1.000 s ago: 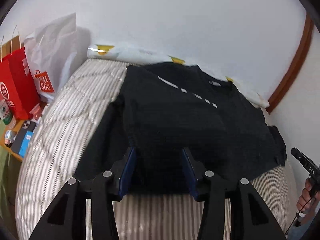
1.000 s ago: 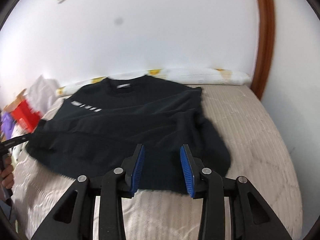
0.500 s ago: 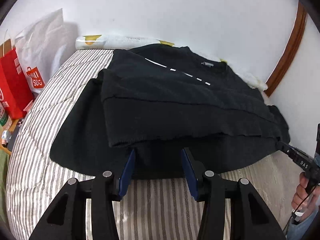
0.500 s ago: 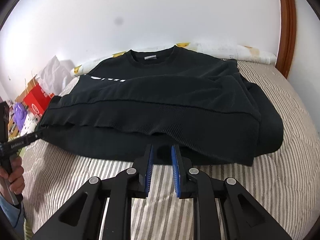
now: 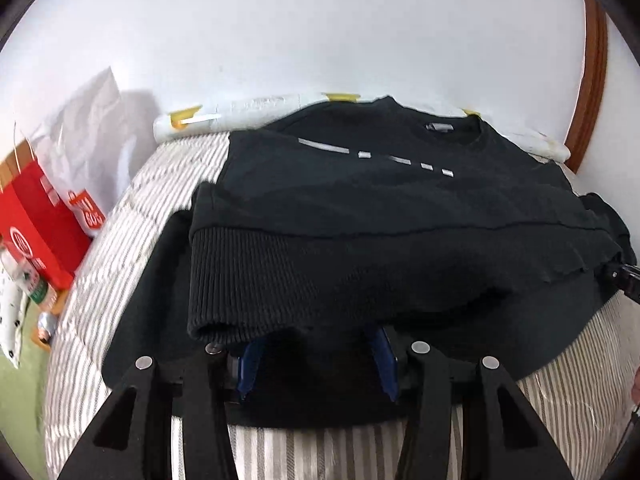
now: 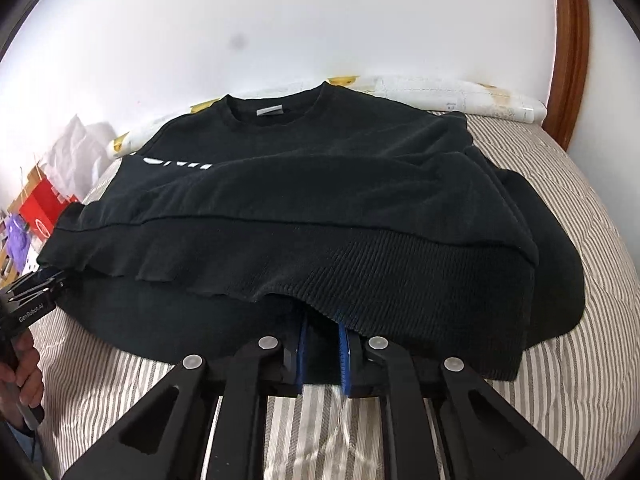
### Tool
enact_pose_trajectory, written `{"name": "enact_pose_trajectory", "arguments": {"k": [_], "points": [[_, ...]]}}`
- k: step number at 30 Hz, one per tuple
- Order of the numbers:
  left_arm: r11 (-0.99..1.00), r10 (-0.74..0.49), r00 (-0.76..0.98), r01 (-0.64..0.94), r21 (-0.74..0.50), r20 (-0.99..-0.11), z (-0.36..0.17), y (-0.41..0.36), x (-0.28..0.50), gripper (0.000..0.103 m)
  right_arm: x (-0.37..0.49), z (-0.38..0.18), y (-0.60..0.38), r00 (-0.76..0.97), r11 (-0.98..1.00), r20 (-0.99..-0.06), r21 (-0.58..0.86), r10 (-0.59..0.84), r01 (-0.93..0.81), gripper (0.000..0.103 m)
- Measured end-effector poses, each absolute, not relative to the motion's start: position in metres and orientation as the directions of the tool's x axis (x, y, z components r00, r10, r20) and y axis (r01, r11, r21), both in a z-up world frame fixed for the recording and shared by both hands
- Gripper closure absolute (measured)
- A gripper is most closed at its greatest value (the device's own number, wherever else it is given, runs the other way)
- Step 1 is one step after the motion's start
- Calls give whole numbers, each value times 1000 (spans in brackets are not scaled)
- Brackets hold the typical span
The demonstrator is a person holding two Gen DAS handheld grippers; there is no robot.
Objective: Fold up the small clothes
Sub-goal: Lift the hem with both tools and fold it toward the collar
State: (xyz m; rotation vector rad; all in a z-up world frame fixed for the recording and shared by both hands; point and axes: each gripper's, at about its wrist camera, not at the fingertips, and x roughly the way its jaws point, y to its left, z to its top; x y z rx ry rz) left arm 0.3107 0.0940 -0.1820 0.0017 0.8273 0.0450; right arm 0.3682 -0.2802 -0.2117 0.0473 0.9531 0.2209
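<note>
The black sweater [image 6: 304,184] is lying on the striped bed [image 6: 560,380], hem doubled back. The right tool [image 6: 323,350] has just been closing and is pinching the ribbed hem [image 6: 420,280]. The left tool [image 5: 316,360] is clamping the hem's other end.

The left gripper [image 6: 38,300], seen at the left edge of the right wrist view, carries white lettering reading "GenRobot.AI". The white print on the black sweatshirt [image 6: 304,184], the neck label and the marks on the red paper bag [image 5: 38,220] cannot be read.
</note>
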Motion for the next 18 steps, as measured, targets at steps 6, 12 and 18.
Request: {"name": "enact_pose_trajectory", "arguments": {"k": [6, 12, 18], "points": [[999, 35, 690, -47, 4, -723, -173, 100, 340, 56, 393, -203, -283, 582, 981, -790, 129, 191, -147, 95], [998, 7, 692, -46, -34, -722, -170, 108, 373, 56, 431, -198, -286, 597, 985, -785, 112, 169, -132, 95], [996, -9, 695, -57, -68, -719, -168, 117, 414, 56, 478, -196, -289, 599, 987, -784, 116, 161, -114, 95]]}}
